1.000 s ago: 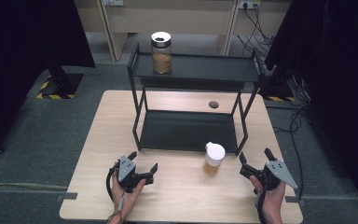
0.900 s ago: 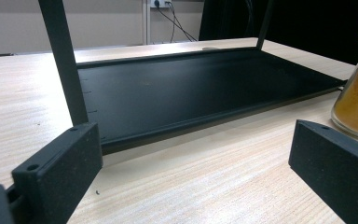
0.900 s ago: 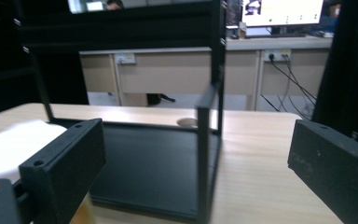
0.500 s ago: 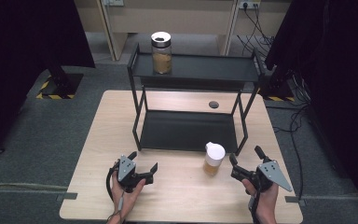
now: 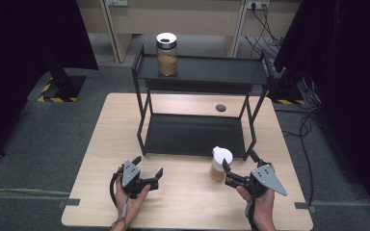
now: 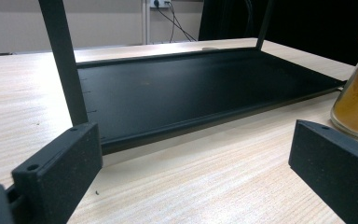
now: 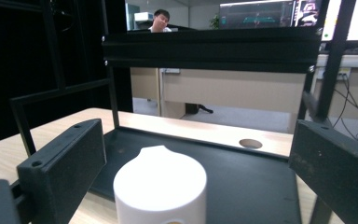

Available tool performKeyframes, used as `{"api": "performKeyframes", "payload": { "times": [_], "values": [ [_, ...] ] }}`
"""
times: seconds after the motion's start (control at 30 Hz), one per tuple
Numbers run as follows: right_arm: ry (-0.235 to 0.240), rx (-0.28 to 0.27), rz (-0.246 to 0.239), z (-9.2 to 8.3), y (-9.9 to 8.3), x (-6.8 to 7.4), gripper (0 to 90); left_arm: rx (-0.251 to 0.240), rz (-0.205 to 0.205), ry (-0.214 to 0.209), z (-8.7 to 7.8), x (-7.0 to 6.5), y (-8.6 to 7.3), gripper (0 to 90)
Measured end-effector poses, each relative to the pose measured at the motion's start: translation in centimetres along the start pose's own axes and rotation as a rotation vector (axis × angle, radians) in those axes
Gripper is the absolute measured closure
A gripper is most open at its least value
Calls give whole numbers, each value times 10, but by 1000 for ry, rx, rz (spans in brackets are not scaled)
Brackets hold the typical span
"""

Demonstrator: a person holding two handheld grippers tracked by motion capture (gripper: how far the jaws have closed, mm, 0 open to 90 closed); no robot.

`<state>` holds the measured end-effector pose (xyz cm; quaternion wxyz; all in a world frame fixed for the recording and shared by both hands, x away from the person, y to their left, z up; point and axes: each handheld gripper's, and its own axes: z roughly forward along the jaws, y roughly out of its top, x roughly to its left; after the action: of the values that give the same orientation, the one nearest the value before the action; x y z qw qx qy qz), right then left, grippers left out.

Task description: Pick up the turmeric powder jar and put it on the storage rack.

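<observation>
Though unlabelled, jar [image 5: 219,163] btwn right claw [image 5: 238,166] jaws

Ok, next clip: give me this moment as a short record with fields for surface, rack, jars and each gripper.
surface: light wooden table
rack: black two-shelf rack standing on the table
jar on top shelf: glass jar, brownish contents
jar on table: white-capped jar of orange-brown powder, in front of the rack
left gripper: left gripper open, holding nothing, low over the table
right gripper: right gripper open, jaws either side of the white-capped jar, not closed on it
</observation>
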<state>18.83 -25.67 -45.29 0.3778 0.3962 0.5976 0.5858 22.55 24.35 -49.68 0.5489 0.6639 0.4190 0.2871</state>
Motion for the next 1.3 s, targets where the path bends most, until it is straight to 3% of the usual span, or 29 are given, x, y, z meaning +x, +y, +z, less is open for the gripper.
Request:
{"api": "performKeyframes", "payload": {
  "times": [0.6,1.3],
  "values": [
    [57,79,-49,33,-13,5,46,2,-1,-3,0,1,0,17],
    [60,92,-47,40,-27,2,268,3,1,-5,1,1,1,17]
  ]
}}
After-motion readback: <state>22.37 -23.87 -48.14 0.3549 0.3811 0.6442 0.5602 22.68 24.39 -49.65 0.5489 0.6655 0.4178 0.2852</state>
